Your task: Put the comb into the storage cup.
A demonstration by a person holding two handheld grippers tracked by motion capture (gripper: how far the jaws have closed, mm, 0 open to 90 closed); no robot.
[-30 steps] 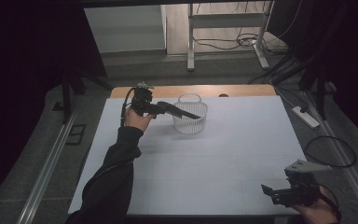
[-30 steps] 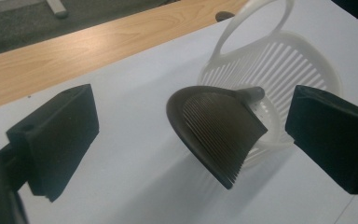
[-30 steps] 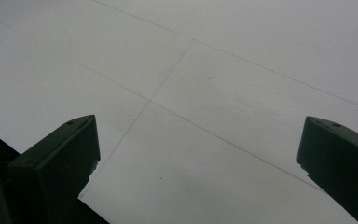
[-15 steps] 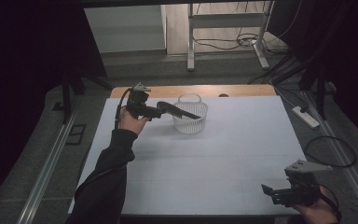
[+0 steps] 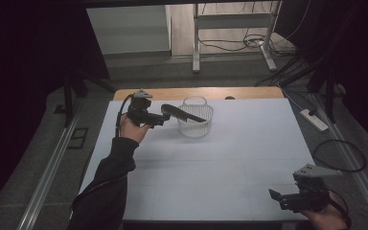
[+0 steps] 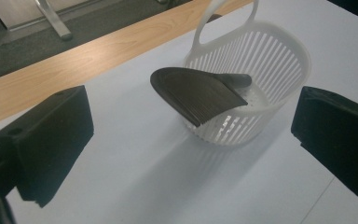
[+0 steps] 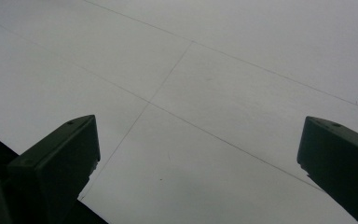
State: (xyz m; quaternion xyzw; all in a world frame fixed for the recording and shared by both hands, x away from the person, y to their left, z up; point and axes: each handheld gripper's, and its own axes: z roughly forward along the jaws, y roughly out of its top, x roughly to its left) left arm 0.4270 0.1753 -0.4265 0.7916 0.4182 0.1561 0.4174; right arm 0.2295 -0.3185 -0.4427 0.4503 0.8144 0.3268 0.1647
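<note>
A white slatted basket [image 5: 195, 122] [image 6: 261, 84] with a loop handle stands at the back middle of the white table [image 5: 230, 163]. A black scoop-shaped piece [image 5: 184, 113] [image 6: 196, 93] with a ribbed edge lies in it. Its handle end is down inside, and its wide end sticks out over the rim toward my left gripper. My left gripper [image 5: 163, 118] [image 6: 193, 140] hovers just left of the basket, open, with its jaws wide apart and nothing between them. My right gripper [image 5: 274, 195] [image 7: 199, 125] is open over bare table at the near right corner.
A strip of wooden tabletop [image 5: 239, 92] [image 6: 74, 60] runs along the far edge behind the white sheet. Beyond the table are a metal frame [image 5: 196, 43] and floor cables. A power strip [image 5: 315, 120] lies on the floor to the right.
My left hand and gripper have drawn back a little to the left, away from the basket. The black scoop stays in the basket. The right gripper has not moved.
</note>
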